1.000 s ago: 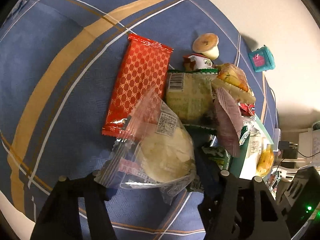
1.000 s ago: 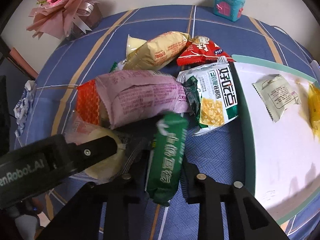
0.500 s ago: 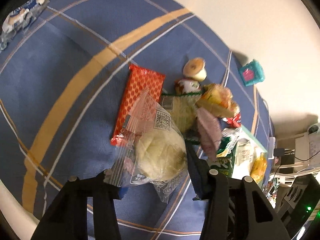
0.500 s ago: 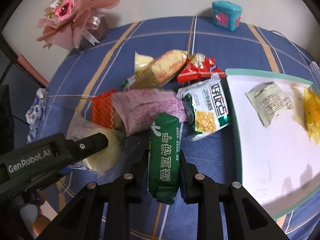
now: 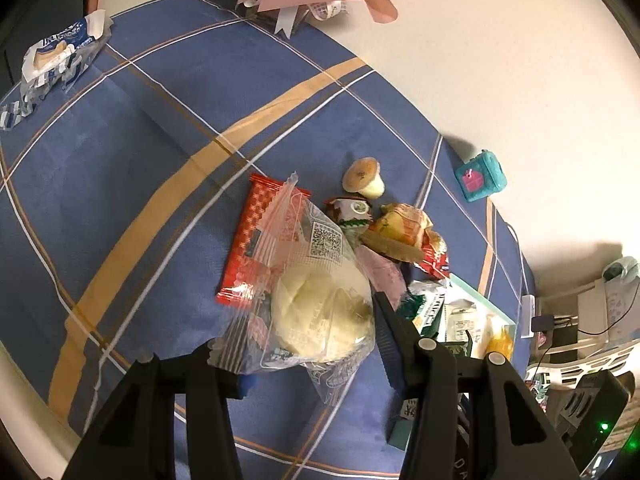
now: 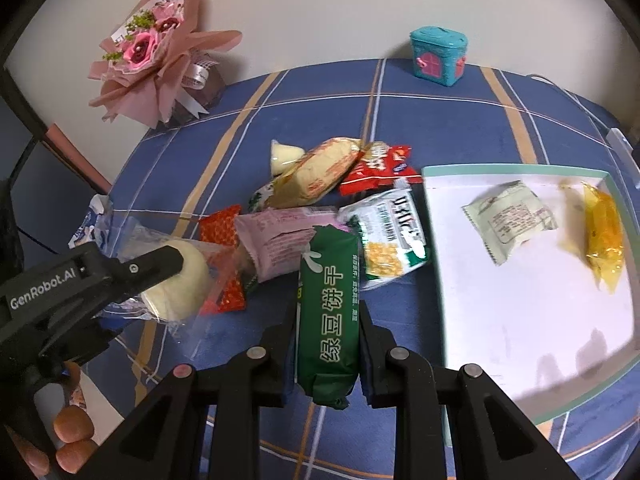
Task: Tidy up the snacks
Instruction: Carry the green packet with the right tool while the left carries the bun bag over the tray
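My left gripper [image 5: 304, 344] is shut on a clear bag with a pale bun [image 5: 320, 312] and holds it above the blue checked tablecloth. In the right wrist view the left gripper [image 6: 160, 268] shows at the left with the same bun [image 6: 180, 284]. My right gripper [image 6: 328, 336] is shut on a green biscuit pack [image 6: 328, 300], lifted clear of the cloth. Behind them lies a pile: a pink pack [image 6: 276, 236], a green and white corn pack [image 6: 392, 236], a yellow bread pack [image 6: 316, 176] and a red patterned pack [image 5: 248, 248].
A white tray with a teal rim [image 6: 436, 264] lies at the right, holding a pale green packet [image 6: 508, 220] and a yellow packet [image 6: 604, 236]. A pink bouquet [image 6: 156, 64] and a teal toy house [image 6: 438, 56] stand by the wall. A blue and white wrapper [image 5: 56, 56] lies at the far left.
Both grippers have risen, so the table looks farther off. The left jaws closed on the bun bag and lifted it; the green pack came up with the right gripper.
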